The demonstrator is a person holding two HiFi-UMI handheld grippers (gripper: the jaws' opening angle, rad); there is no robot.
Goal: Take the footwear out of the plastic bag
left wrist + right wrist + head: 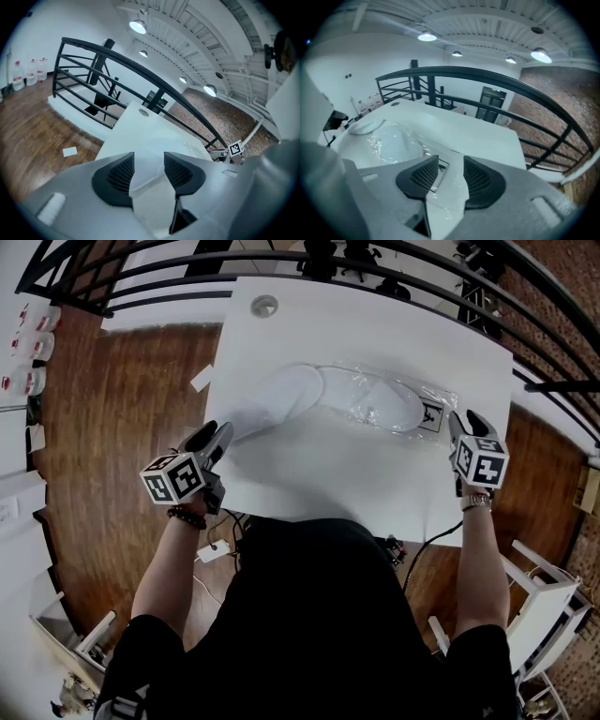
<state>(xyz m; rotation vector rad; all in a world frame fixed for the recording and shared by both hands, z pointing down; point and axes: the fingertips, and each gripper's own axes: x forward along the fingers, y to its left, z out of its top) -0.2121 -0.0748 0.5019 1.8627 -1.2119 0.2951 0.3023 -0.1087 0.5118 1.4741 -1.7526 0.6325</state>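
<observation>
The white surface (pixel 356 474) carried a clear plastic bag (pixel 408 397) that lay crumpled from its middle out toward 3 o'clock in the head view. One white slipper (pixel 281 395) stuck out of the bag's mouth toward 9 o'clock, and a second slipper (pixel 380 407) lay inside the plastic. The left gripper (pixel 217 435) hung at the surface's 8 o'clock edge, just beside the bare slipper's end. Its jaws stood wide, with nothing gripped. The right gripper (pixel 461 427) sat at 4 o'clock over the bag's closed end. Its jaws were parted, and the crinkled plastic lay between them unpinched.
</observation>
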